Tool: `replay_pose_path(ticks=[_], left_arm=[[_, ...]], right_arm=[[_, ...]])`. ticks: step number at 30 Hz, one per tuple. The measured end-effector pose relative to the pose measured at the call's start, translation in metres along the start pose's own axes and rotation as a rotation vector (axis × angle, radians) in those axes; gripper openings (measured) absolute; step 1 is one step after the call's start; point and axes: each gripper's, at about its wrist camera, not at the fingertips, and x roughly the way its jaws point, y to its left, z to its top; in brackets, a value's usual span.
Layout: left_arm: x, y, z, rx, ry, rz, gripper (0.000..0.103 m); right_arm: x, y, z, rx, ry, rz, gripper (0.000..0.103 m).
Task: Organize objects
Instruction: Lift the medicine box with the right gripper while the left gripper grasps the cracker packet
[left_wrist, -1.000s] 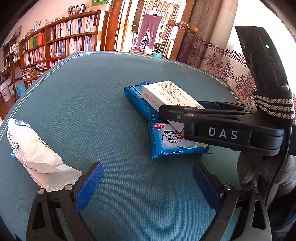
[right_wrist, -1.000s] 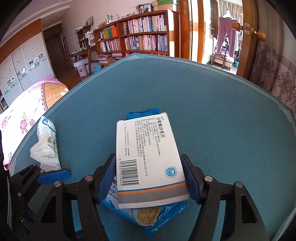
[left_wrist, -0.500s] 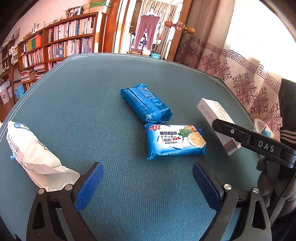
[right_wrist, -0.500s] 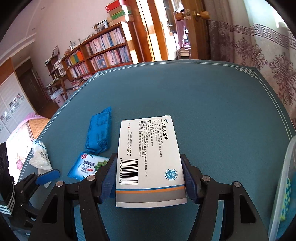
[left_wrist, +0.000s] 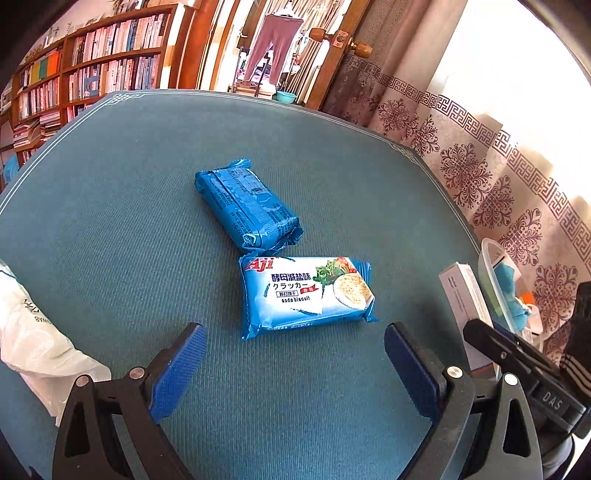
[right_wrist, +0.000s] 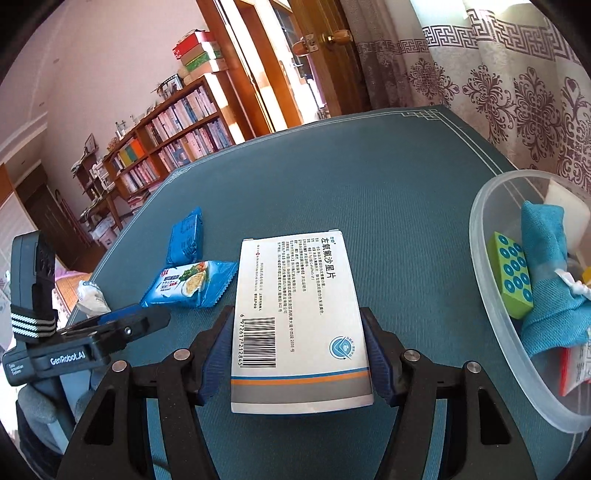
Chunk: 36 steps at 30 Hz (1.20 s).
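My right gripper (right_wrist: 297, 360) is shut on a white medicine box (right_wrist: 297, 317) and holds it above the blue table, left of a clear plastic bin (right_wrist: 491, 302). The box also shows at the right in the left wrist view (left_wrist: 465, 306). My left gripper (left_wrist: 293, 363) is open and empty, just in front of an Aji biscuit pack (left_wrist: 306, 291). A plain blue pack (left_wrist: 245, 205) lies behind it, touching its corner. Both packs show in the right wrist view, the Aji pack (right_wrist: 188, 284) and the blue pack (right_wrist: 184, 234).
The bin holds a blue cloth (right_wrist: 550, 280), a green block (right_wrist: 511, 277) and other items. A white plastic bag (left_wrist: 33, 332) lies at the table's left edge. A bookshelf (left_wrist: 92, 74), a door and curtains (left_wrist: 480, 147) stand beyond the table.
My right gripper has carried the medicine box off the two packs and to the right, up beside the bin. My left gripper has barely moved and stays open.
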Motion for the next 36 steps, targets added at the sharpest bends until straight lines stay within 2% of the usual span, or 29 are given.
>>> replay_pose_path(ticks=[8,16,20,24,27,32,36], left_arm=[[0.005,-0.009,0.012,0.022,-0.014,-0.031,0.099],[0.008,-0.027,0.008,0.066,-0.011,-0.114,0.099],[0.001,-0.043,0.002,0.129,-0.004,-0.180,0.099],[-0.004,-0.060,-0.004,0.211,0.001,-0.189,0.099],[-0.006,-0.064,-0.003,0.237,-0.007,-0.148,0.099],[-0.007,-0.062,0.005,0.281,-0.063,-0.011,0.099],[0.001,-0.066,0.013,0.335,-0.076,0.046,0.099]], right_arm=[[-0.015,-0.012,-0.015,0.030,-0.022,0.006,0.065],[-0.018,-0.021,-0.018,0.055,-0.031,0.025,0.066],[-0.021,-0.021,-0.019,0.047,-0.039,0.024,0.065],[-0.023,-0.024,-0.023,0.047,-0.037,0.007,0.066],[-0.025,-0.025,-0.025,0.048,-0.036,0.002,0.066],[-0.025,-0.026,-0.026,0.041,-0.034,-0.001,0.066],[-0.027,-0.025,-0.027,0.038,-0.035,-0.001,0.066]])
